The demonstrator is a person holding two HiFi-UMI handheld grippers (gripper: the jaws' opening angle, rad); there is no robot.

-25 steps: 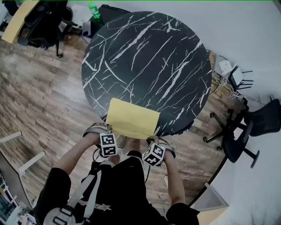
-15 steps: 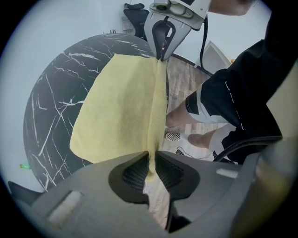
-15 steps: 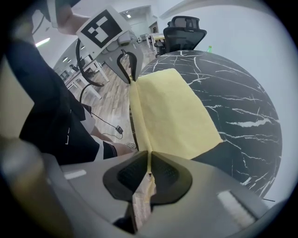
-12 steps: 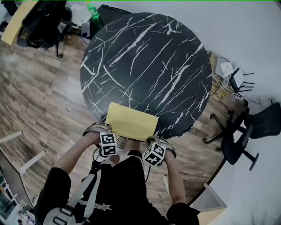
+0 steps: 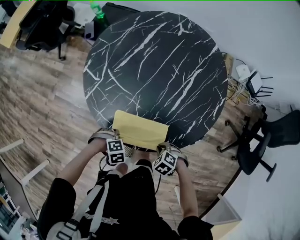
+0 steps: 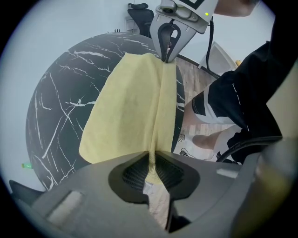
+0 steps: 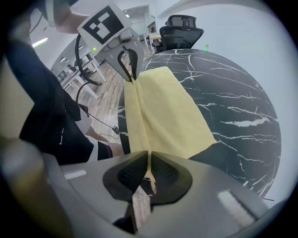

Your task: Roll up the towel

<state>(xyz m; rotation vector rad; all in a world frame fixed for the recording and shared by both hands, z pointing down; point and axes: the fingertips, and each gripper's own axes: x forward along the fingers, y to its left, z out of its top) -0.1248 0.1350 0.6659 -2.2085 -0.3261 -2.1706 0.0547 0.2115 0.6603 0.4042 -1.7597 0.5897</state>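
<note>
**Both grippers clamped on the near edge of the towel at the table's rim**

At the left of the head view you see a wooden floor [image 5: 42, 103] and a dark office chair [image 5: 40, 23], with a green bottle [image 5: 97, 8] beyond the round black marble table [image 5: 154, 56]. Your left gripper [image 5: 118, 139] points down at the near-left corner of the yellow towel [image 5: 139, 129]. In the left gripper view its jaws stand narrow, pressed together on a thin fold of the cloth.

The towel lies on the near part of the table, close to the rim in front of you. Its far portion rests flat on the marble. Its near edge is drawn up into a straight ridge that runs from one gripper to the other, and a narrow strip falls on your side of that ridge.

Your right gripper [image 5: 161, 147], tilted slightly off vertical, holds the near-right corner. In the right gripper view its jaws are likewise narrow, shut on the pinched fold.

At the far right, a black chair [image 5: 276, 136] stands on the floor, well apart from the table.
</note>
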